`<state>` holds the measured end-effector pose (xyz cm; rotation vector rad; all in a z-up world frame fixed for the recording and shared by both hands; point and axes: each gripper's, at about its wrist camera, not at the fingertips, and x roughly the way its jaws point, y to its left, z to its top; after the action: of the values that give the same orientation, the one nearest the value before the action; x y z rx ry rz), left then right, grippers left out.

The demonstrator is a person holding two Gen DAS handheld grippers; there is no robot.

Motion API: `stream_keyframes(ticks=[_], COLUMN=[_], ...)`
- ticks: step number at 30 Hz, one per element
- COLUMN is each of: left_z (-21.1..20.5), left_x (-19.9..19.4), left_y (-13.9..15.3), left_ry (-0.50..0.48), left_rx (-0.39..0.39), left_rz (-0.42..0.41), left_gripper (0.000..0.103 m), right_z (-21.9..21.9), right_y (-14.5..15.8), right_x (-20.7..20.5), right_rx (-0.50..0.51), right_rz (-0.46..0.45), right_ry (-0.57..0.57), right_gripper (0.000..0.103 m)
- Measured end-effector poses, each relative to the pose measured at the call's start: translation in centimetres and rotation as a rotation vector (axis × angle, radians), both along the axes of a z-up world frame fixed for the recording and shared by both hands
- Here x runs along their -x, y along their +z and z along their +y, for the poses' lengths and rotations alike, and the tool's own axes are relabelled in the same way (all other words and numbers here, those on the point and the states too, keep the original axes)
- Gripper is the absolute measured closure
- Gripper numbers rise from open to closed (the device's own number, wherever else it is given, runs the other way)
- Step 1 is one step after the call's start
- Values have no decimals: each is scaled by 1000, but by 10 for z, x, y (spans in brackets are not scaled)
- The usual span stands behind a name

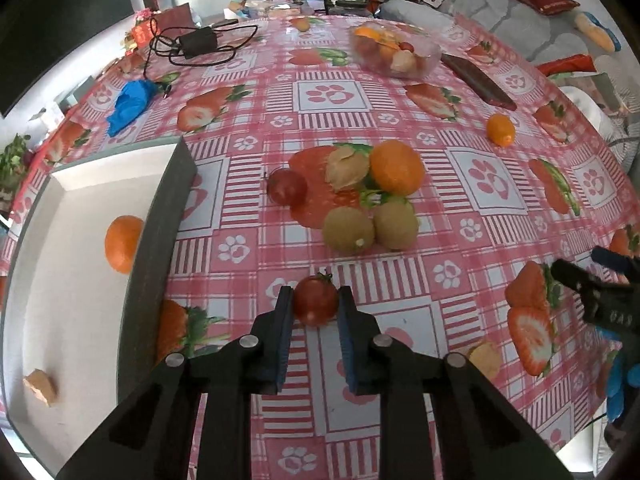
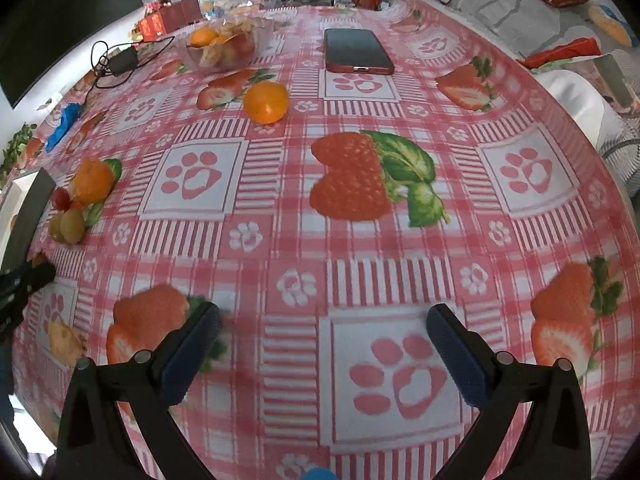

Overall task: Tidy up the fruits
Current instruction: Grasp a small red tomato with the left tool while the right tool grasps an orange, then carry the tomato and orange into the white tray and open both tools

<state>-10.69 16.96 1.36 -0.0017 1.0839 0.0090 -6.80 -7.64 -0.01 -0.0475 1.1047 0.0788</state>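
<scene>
Cherry tomato (image 1: 316, 300) sits between the two blue pads of the left gripper (image 1: 315, 307), dead ahead along its fingers at the near edge of the table, its green stalk pointing up and slightly right. The pads flank it closely on either side and appear to touch its skin, so I judge the left tongs to be pinching it, or all but closed on it; it is round, so no long axis governs the grip. The white tray (image 1: 80, 184) with dark walls lies just to the left of that gripper, already holding an orange (image 1: 123, 243) and a small tan piece (image 1: 40, 388) near its front; carrying the tomato there would call for a lift over the near wall and a short sweep leftward. Farther off, beyond the tomato, a cluster waits: a second red tomato (image 1: 286, 186), a husked physalis (image 1: 346, 169), a mandarin (image 1: 397, 167) and two kiwis (image 1: 370, 227). A kumquat (image 1: 500, 129) lies apart to the right. The right gripper (image 2: 324, 356) hangs over bare strawberry-print tablecloth (image 2: 360, 240) with its fingers spread wide and nothing between them; it is well apart from the tomato, so the left hand is plainly the nearer one.
</scene>
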Motion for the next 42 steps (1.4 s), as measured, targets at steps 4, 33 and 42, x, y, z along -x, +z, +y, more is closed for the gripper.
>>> stream_keyframes(ticks=[4,33,42], left_z=[-3,6,2], left_x=[1,27,71], left_y=[0,-1,-1], left_ry=[-4,-37,-19], left_rx=[-23,27,16], left_rz=[-5,-55,-75], left_gripper=[79,79,79], right_z=[8,49,32], right_y=[0,9,7], right_x=[-28,-31,72], right_rx=[4,-51,-92], right_rz=[27,-87,-151], right_ry=[-1,114,88], right_gripper=[0,67,67])
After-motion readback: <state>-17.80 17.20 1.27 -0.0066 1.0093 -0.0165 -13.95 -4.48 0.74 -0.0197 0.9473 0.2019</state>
